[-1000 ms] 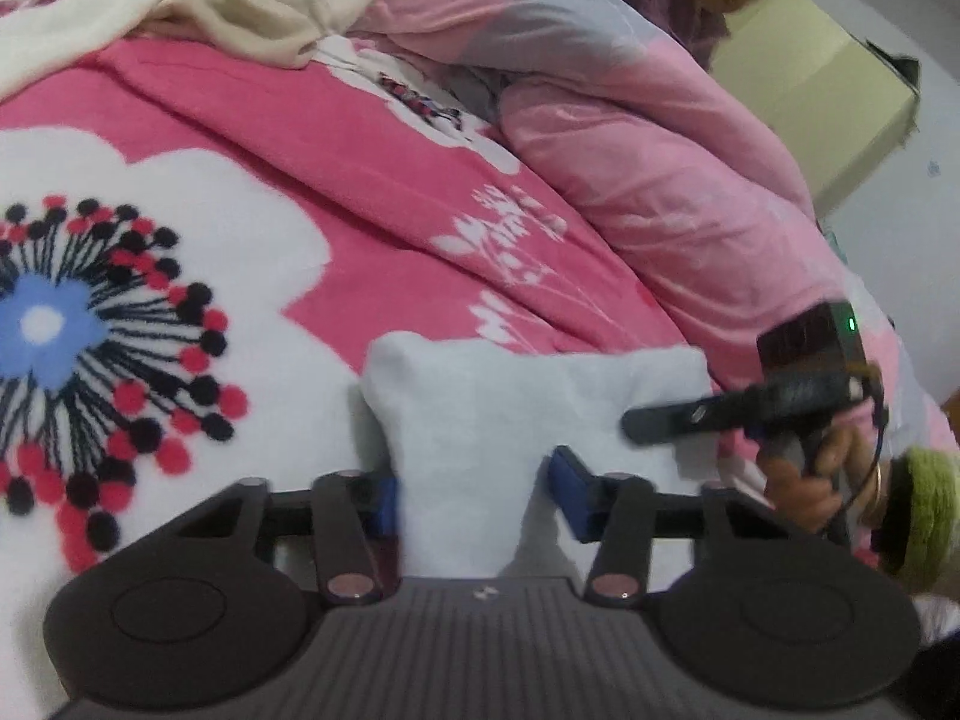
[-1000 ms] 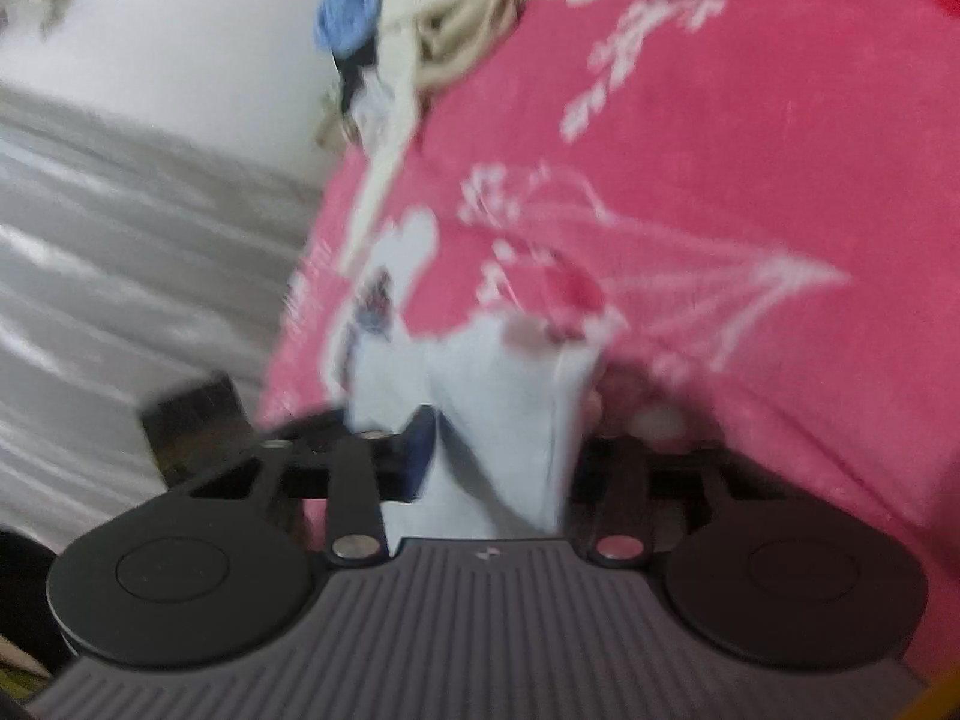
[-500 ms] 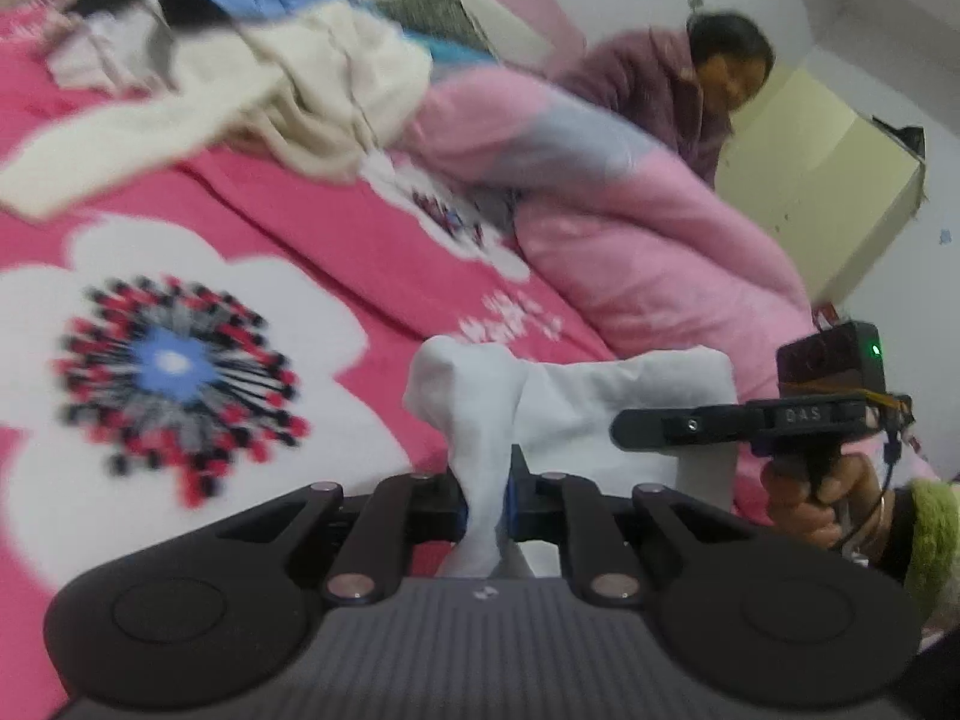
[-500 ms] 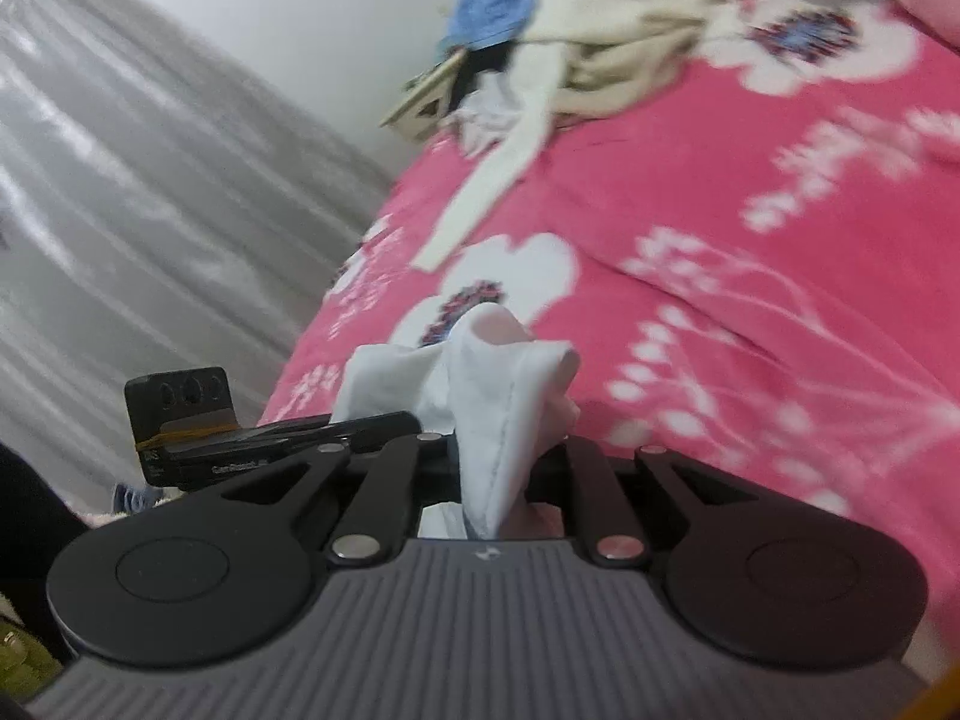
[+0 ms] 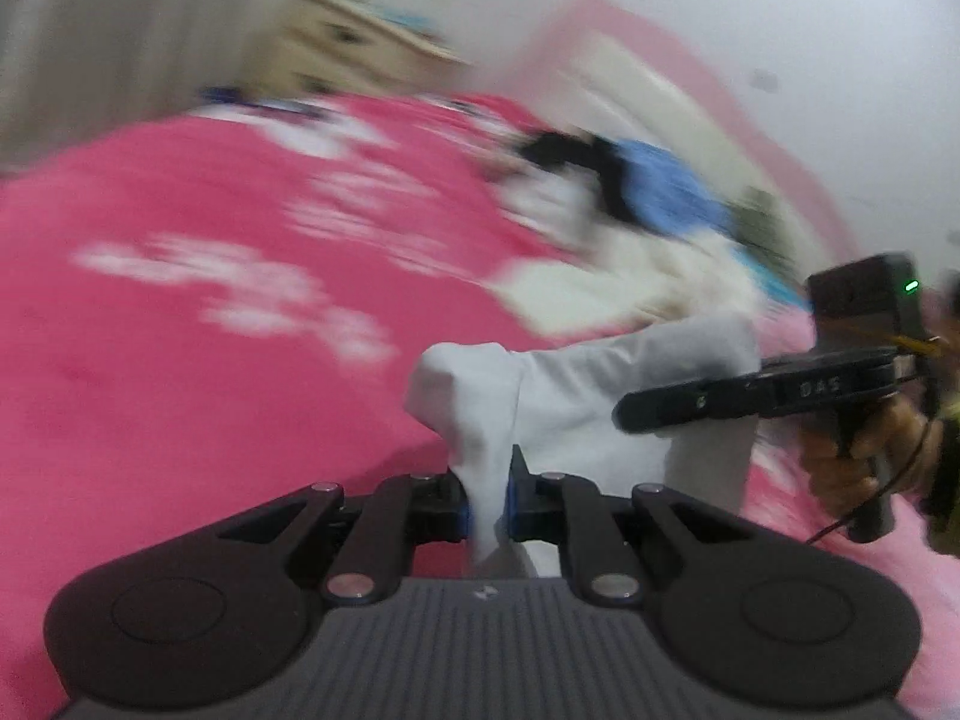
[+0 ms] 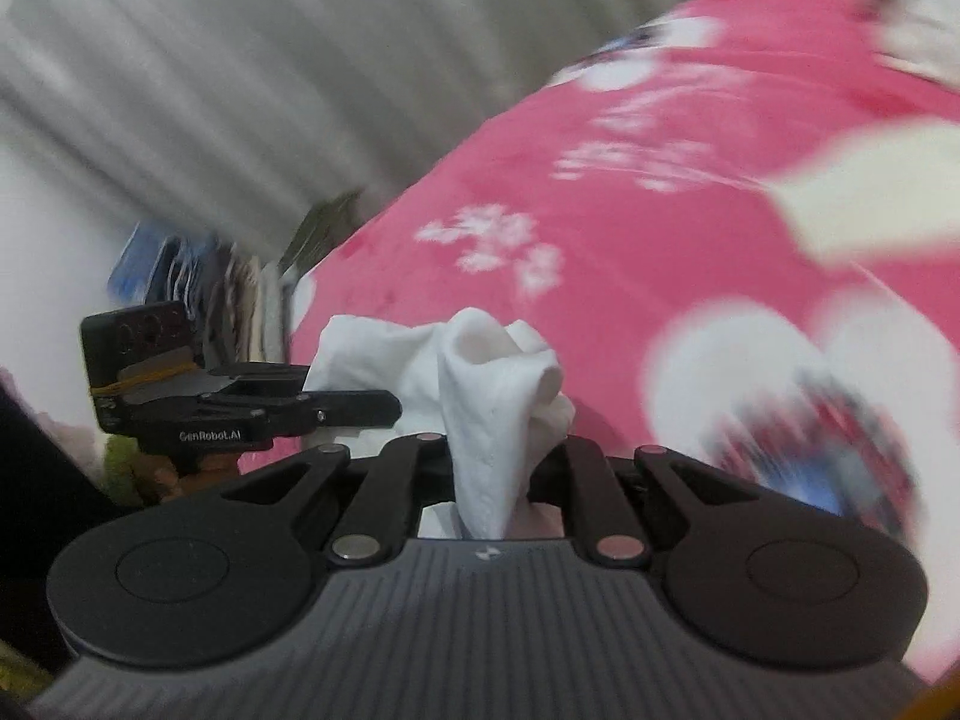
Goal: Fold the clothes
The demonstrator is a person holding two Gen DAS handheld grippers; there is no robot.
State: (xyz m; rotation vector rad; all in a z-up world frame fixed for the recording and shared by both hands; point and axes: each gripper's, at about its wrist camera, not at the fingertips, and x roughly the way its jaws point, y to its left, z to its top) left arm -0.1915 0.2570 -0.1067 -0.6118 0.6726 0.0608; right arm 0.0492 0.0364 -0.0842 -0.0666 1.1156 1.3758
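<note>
A white garment [image 5: 576, 396] hangs stretched between my two grippers above the pink bed. My left gripper [image 5: 487, 507] is shut on one bunched corner of it. In the right wrist view my right gripper [image 6: 489, 474] is shut on the other bunched corner of the white garment [image 6: 480, 384]. Each gripper shows in the other's view: the right gripper [image 5: 636, 414] at the right with a hand on its handle, the left gripper [image 6: 384, 405] at the left. Both views are blurred by motion.
The pink flowered blanket [image 5: 210, 324] covers the bed. A pile of clothes [image 5: 636, 222], white, black and blue, lies near the pink headboard [image 5: 630, 42]. A grey curtain [image 6: 270, 72] hangs beyond the bed's edge, with stacked items [image 6: 192, 276] below it.
Both grippers closed on the white garment's corners, lifted it off the blanket, and swung across the bed while rolling. The views now face the headboard and the curtain.
</note>
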